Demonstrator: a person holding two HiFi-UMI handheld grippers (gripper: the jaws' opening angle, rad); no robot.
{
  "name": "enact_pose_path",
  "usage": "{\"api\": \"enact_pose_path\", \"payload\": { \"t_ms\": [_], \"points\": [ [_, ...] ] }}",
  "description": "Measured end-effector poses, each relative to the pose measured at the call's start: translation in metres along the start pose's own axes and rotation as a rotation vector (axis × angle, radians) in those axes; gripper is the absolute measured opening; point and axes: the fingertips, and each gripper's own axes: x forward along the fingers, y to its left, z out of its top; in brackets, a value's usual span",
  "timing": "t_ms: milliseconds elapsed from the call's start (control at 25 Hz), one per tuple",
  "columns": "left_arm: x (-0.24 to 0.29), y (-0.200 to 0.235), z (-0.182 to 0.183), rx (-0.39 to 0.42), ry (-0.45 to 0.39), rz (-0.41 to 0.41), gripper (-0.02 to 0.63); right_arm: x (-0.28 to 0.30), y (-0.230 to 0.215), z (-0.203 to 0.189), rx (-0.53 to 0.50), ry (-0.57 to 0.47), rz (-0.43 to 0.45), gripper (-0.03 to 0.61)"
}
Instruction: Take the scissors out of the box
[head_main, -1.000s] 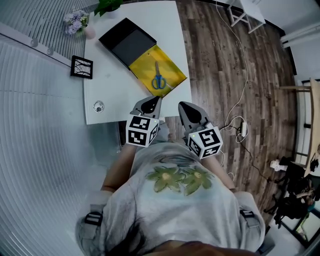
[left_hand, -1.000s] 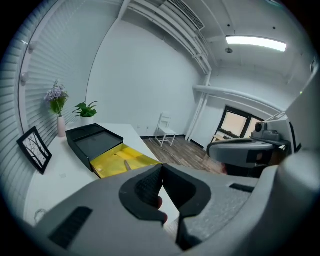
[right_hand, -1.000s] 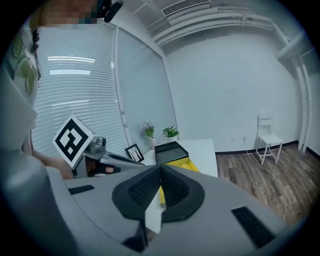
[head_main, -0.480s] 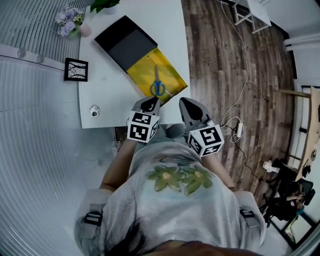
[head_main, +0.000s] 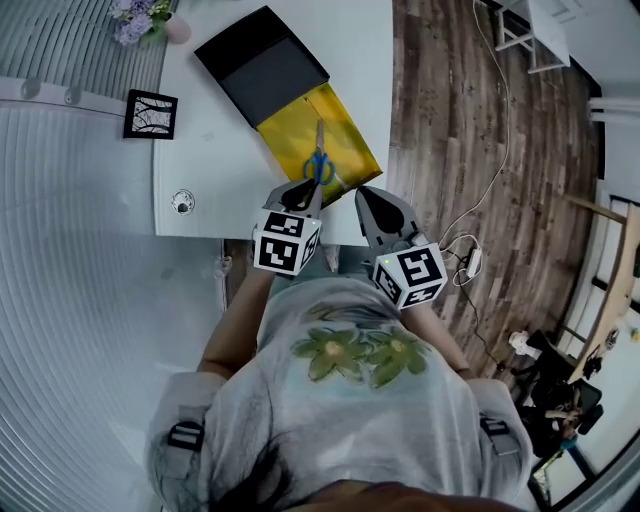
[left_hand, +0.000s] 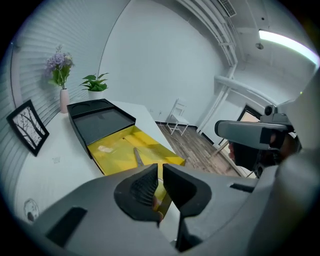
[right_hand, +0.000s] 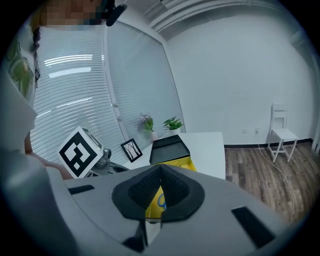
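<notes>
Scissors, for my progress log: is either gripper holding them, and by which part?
Neither. The scissors lie in the yellow box; left gripper and right gripper hold nothing.

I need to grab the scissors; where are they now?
In the head view, the scissors lie in the yellow box on the white table, handles toward the person, just ahead of the left gripper.

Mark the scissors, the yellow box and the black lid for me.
scissors (head_main: 319, 168): head view, on the blue handles.
yellow box (head_main: 347, 140): head view, on the bare floor right of the blades.
black lid (head_main: 262, 66): head view, on its dark inner panel.
</notes>
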Motion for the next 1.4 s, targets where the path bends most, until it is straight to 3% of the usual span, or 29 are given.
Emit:
{"api": "enact_pose_path", "payload": {
  "t_ms": [360,720,1400],
  "points": [
    [0.022,0.003,-0.003,-0.073,0.026,0.098,0.066,0.013,-0.017,0.005,-0.042,0.032,0.115,0.006],
    [0.044,0.009,-0.012,-0.073,0.111,0.216,0.083,0.018,-0.031,0.0,-0.036,0.042,0.175,0.006],
    [0.089,0.03,-0.032,-0.101,0.238,0.291,0.098,0.039,-0.055,-0.005,-0.017,0.051,0.212,0.006]
  ]
}}
